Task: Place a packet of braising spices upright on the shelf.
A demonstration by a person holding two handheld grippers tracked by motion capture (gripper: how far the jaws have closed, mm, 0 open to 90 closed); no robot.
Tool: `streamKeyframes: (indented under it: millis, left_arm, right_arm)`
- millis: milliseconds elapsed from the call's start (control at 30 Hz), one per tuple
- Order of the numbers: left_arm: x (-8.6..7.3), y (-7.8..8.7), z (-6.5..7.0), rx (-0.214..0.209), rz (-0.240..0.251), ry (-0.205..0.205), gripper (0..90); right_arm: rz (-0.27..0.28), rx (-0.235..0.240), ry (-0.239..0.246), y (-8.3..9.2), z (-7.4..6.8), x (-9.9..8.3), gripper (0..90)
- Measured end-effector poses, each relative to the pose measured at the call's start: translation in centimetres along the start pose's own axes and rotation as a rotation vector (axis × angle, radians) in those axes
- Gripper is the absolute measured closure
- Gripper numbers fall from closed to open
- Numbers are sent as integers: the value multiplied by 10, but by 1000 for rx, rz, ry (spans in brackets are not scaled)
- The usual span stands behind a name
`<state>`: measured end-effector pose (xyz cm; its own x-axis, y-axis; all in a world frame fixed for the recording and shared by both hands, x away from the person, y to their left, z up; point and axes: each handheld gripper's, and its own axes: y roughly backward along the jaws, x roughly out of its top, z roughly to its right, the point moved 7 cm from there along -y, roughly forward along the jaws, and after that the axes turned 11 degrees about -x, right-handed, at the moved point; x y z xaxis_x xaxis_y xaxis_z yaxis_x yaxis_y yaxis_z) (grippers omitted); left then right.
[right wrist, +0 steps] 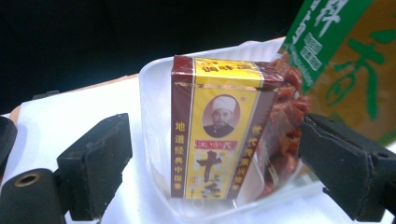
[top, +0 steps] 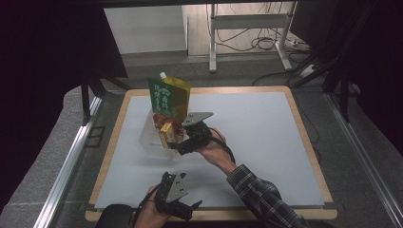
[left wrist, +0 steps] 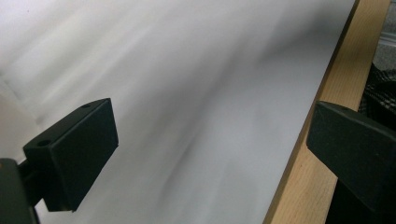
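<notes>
Right gripper (right wrist: pixel 212 158) jaws open, clear of yellow-maroon box (right wrist: pixel 219 126) (Chinese label, large 十) upright in clear tub (right wrist: pixel 154 93); green-yellow pouch (top: pixel 169 97) at far side. Left gripper (left wrist: pixel 210 154) open over table (left wrist: pixel 196 70) near edge.

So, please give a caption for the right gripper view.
Open right gripper before a yellow box standing in a clear tub.

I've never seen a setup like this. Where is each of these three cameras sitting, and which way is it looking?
High view: above the person's side, looking forward and down on the table; both hands and the plaid sleeve show.
Left gripper view: rides the left gripper, looking along its open jaws at bare tabletop.
Right gripper view: rides the right gripper, facing the yellow box in the clear tub.
Shared: the high and right gripper views both show the box, the tub and the green pouch.
</notes>
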<state>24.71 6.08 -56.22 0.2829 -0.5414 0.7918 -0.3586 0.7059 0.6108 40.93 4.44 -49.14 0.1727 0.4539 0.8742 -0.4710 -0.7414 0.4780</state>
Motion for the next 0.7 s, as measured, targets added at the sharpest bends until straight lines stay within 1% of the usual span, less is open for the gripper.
streamKeyframes:
  millis: [267,400,600,667,700]
  left_arm:
    - [0,0,0,-3,5,6,20]
    - [0,0,-1,-3,4,8,20]
    - [0,0,-1,-3,4,10,20]
    - [0,0,-1,-3,4,11,20]
    - [0,0,-1,-5,3,11,20]
  right_arm:
    - [-32,-12,-4,14,5,-4,83]
    - [-43,-9,-11,21,7,-7,73]
    - [-65,-18,-25,33,12,-16,55]
    - [-77,-23,-35,39,15,-22,47]
    - [-77,-23,-35,39,15,-22,47]
